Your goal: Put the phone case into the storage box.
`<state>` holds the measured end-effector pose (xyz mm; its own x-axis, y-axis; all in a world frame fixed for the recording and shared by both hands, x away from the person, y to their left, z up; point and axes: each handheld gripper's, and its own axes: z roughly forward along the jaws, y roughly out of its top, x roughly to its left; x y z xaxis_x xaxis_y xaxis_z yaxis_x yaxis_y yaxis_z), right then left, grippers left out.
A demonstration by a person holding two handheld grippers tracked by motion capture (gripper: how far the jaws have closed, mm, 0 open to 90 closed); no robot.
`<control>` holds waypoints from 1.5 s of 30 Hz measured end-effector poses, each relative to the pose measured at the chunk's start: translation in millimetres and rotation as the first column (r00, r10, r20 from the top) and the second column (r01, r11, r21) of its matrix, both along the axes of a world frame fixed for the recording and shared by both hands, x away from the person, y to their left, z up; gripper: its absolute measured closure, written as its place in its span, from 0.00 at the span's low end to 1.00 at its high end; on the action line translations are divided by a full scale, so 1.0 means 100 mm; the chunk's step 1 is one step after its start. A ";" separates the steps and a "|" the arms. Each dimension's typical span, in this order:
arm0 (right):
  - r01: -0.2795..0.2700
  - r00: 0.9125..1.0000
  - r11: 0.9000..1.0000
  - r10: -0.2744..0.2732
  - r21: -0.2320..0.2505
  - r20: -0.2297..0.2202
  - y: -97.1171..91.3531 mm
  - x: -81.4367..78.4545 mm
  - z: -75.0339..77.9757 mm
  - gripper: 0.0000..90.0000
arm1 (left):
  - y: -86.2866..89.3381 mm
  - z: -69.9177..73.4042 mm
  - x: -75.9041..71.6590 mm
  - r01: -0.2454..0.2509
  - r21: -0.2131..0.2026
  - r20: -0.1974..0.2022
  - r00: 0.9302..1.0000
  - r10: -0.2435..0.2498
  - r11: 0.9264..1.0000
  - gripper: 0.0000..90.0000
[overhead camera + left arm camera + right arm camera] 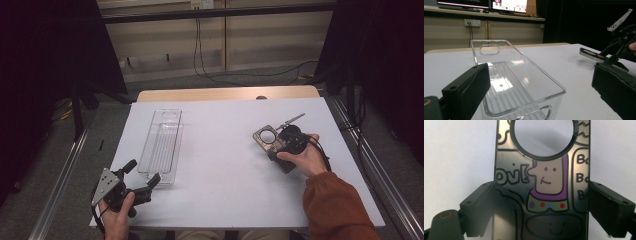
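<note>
White bench (225, 165) carries a clear tray (161, 146). Right hand-held gripper (280, 142) pinches the phone case (541, 195) by its edges; lift it level. Left hand-held gripper (142, 177) waits spread beside the tray.

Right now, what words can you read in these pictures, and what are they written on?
"ov!" on the phone case, left of the cartoon face.
"Bo", three times down its right edge, each cut off.
Small letters by the round hole: too blurred to read.
Monitor screens in the left gripper view: too small to read.
</note>
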<state>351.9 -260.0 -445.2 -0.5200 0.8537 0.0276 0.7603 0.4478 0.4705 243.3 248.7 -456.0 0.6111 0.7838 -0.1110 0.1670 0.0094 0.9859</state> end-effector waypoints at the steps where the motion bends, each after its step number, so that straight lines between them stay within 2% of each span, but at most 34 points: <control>1: -0.003 1.000 1.000 0.003 0.010 0.015 -0.01 -0.02 0.01 0.14 | 0.00 0.00 0.00 0.000 -0.001 -0.001 1.000 0.000 1.000 0.02; 6: 0.004 0.997 0.996 -0.010 0.085 0.078 -0.05 -0.10 0.01 0.14 | -0.01 0.00 0.00 -0.006 -0.003 0.000 1.000 0.006 1.000 0.02; 8: -0.002 0.996 0.997 -0.005 0.082 0.088 -0.07 -0.11 0.01 0.14 | -0.01 0.00 0.00 -0.006 0.001 0.001 1.000 0.006 1.000 0.02; 12: 0.003 0.991 0.992 -0.019 0.125 0.130 -0.09 -0.15 0.01 0.14 | -0.01 0.01 -0.01 0.003 -0.011 0.008 1.000 -0.003 1.000 0.02; 13: -0.015 0.990 0.989 -0.006 0.144 0.143 -0.10 -0.16 0.00 0.14 | -0.01 0.01 -0.01 0.005 -0.007 0.010 1.000 -0.005 1.000 0.02; 15: -0.017 0.987 0.990 -0.006 0.141 0.162 -0.11 -0.19 0.00 0.14 | 0.00 0.01 -0.01 0.005 -0.011 0.006 1.000 -0.005 1.000 0.02; 16: -0.028 0.982 0.989 0.000 0.143 0.190 -0.12 -0.19 0.00 0.14 | 0.00 0.01 -0.01 0.000 -0.015 0.005 1.000 0.000 1.000 0.02; 18: -0.034 0.976 0.983 -0.006 0.179 0.217 -0.14 -0.20 0.00 0.14 | 0.00 0.01 -0.01 0.000 -0.015 0.006 1.000 0.000 1.000 0.02; 19: -0.028 0.976 0.980 -0.015 0.197 0.217 -0.14 -0.22 0.01 0.14 | -0.01 0.01 -0.02 0.001 -0.023 0.003 1.000 -0.001 1.000 0.02; 22: -0.046 0.967 0.971 -0.016 0.233 0.256 -0.16 -0.24 0.01 0.14 | 0.00 0.01 -0.01 0.000 -0.015 0.005 1.000 0.001 1.000 0.02; 25: -0.058 0.961 0.967 -0.013 0.248 0.277 -0.17 -0.26 0.01 0.14 | 0.00 0.01 -0.02 0.005 -0.012 0.009 1.000 -0.005 1.000 0.02; 30: -0.065 0.947 0.950 -0.037 0.304 0.319 -0.22 -0.30 0.01 0.14 | -0.01 0.02 -0.01 0.010 -0.019 0.008 1.000 -0.010 1.000 0.02; 34: -0.077 0.939 0.943 -0.041 0.323 0.342 -0.24 -0.33 0.00 0.14 | -0.01 0.02 -0.02 0.018 -0.019 0.007 1.000 -0.018 1.000 0.02; 35: -0.087 0.934 0.942 -0.036 0.323 0.355 -0.24 -0.34 0.00 0.14 | -0.01 0.03 -0.02 0.024 -0.014 0.007 1.000 -0.024 1.000 0.02; 37: -0.094 0.932 0.941 -0.031 0.324 0.360 -0.23 -0.37 0.00 0.14 | -0.01 0.03 -0.02 0.026 -0.014 0.005 1.000 -0.026 1.000 0.02; 43: -0.133 0.913 0.930 -0.019 0.343 0.407 -0.24 -0.46 0.00 0.14 | -0.04 0.05 -0.01 0.042 -0.016 0.002 0.999 -0.042 0.999 0.02; 44: -0.136 0.914 0.927 -0.019 0.350 0.404 -0.24 -0.47 0.00 0.14 | -0.05 0.05 -0.01 0.050 -0.021 -0.002 0.999 -0.050 0.999 0.02; 45: -0.140 0.910 0.926 -0.019 0.351 0.413 -0.23 -0.48 0.00 0.14 | -0.06 0.05 -0.01 0.056 -0.012 -0.002 0.998 -0.057 0.998 0.02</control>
